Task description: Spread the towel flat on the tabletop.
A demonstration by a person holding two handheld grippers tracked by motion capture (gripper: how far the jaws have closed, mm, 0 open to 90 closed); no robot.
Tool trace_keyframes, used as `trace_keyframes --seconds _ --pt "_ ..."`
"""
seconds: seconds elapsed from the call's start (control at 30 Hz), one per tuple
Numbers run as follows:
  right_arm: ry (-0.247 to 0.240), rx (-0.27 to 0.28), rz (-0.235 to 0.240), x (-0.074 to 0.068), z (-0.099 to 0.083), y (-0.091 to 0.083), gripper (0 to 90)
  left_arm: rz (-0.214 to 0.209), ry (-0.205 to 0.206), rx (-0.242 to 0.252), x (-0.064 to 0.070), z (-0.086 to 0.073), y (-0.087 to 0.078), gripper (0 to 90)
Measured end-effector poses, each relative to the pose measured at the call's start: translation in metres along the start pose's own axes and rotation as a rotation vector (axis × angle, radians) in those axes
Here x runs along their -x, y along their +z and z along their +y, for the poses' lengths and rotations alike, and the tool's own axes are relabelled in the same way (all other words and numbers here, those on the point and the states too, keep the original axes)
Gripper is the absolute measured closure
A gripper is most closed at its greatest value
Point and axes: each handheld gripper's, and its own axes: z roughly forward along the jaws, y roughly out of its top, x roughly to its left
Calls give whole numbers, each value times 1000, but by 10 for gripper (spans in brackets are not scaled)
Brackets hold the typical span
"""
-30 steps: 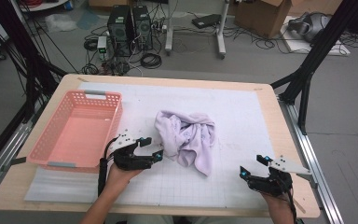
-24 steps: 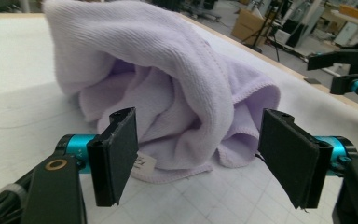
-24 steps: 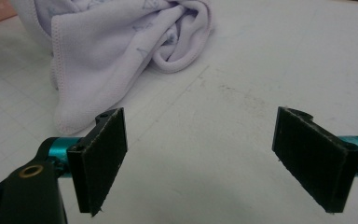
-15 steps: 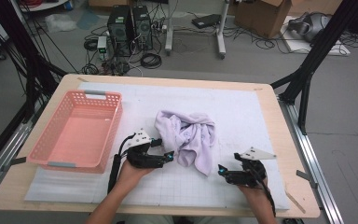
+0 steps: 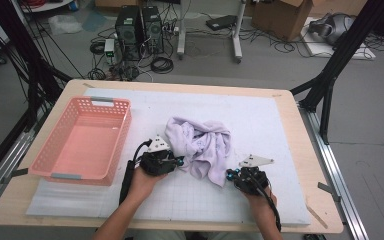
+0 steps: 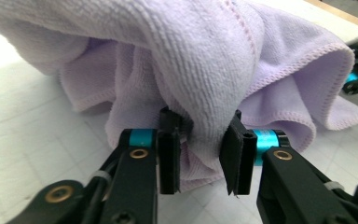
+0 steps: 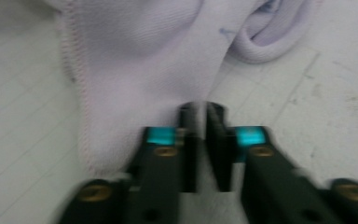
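One towel [image 5: 202, 145], two grippers, one basket [image 5: 82, 137]

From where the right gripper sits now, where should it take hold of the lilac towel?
Take the stitched hem of the lilac towel at the low corner just ahead of the right gripper, coming in flat along the mat from the near side. That edge lies thin and reachable; the middle is bunched.

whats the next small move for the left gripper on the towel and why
Probably close the left gripper: a fold of the lilac towel already sits between its open fingers, which are not yet pinching it. The right gripper is nearly closed at the towel's edge.
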Motion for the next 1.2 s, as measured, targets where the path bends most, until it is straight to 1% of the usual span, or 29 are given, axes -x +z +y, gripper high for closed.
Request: trace_keyframes --seconds 0.07,0.13,0.17,0.2,0.23,0.27,0.3,0.33,0.37,0.4,0.43,0.47,0.5,0.53,0.57,0.63,0.7,0.77,0.8,0.9,1.03,1.1,1.13,1.17,1.2 --pt "2 0 11 4 -3 -4 893 2 -10 11 -3 0 -2 712" --pt "40 20 42 9 -5 -10 887 -1 -12 20 -5 0 -4 718" --pt "55 48 59 11 -4 -13 762 0 -13 26 -5 0 -4 721" --pt "78 75 57 10 -3 -14 613 1 -15 32 -5 0 -4 724" --pt "90 88 52 10 -2 -14 555 2 -15 38 -5 0 -4 727" --pt "88 91 48 7 0 -11 498 4 -16 43 -5 0 -4 729" --pt "73 82 33 3 1 -8 465 3 -17 49 -6 0 -5 731" --pt "45 65 17 0 3 -2 460 0 -17 49 -6 0 -5 731" --pt "15 41 11 -3 4 3 529 -5 -19 55 -7 0 -6 731" --pt "-23 2 0 -6 5 8 584 -2 -21 58 -7 0 -7 736" --pt "-41 7 -4 -8 6 8 722 0 -21 62 -8 0 -8 742" --pt "-44 0 33 -8 8 8 834 -1 -21 66 -8 1 -9 748" --pt "-58 -3 29 -9 7 6 859 0 -20 68 -10 1 -10 753" --pt "-76 -12 27 -11 6 4 868 4 -23 74 -10 1 -11 756" --pt "-87 -19 36 -12 4 -1 870 5 -24 75 -12 2 -12 760" --pt "-104 -44 45 -11 -4 -14 872 14 -35 81 -15 2 -15 762" --pt "-124 -69 30 -8 -12 -31 872 26 -56 94 -18 2 -18 762" --pt "-145 -95 5 -3 -23 -49 872 36 -73 104 -21 1 -20 762" --pt "-135 -101 -5 0 -31 -59 872 40 -77 107 -22 1 -20 763" --pt "-96 -102 -5 9 -55 -83 872 53 -70 108 -24 1 -21 782" --pt "-71 -103 -16 13 -80 -112 872 68 -71 113 -27 3 -23 788" --pt "-81 -109 -29 14 -87 -121 870 67 -80 123 -28 4 -22 791" --pt "-95 -110 -40 14 -89 -123 858 66 -80 120 -29 4 -21 791" --pt "-106 -106 -51 14 -88 -124 832 64 -86 118 -29 3 -20 792" --pt "-110 -94 -57 14 -87 -123 747 63 -87 116 -28 3 -20 793"
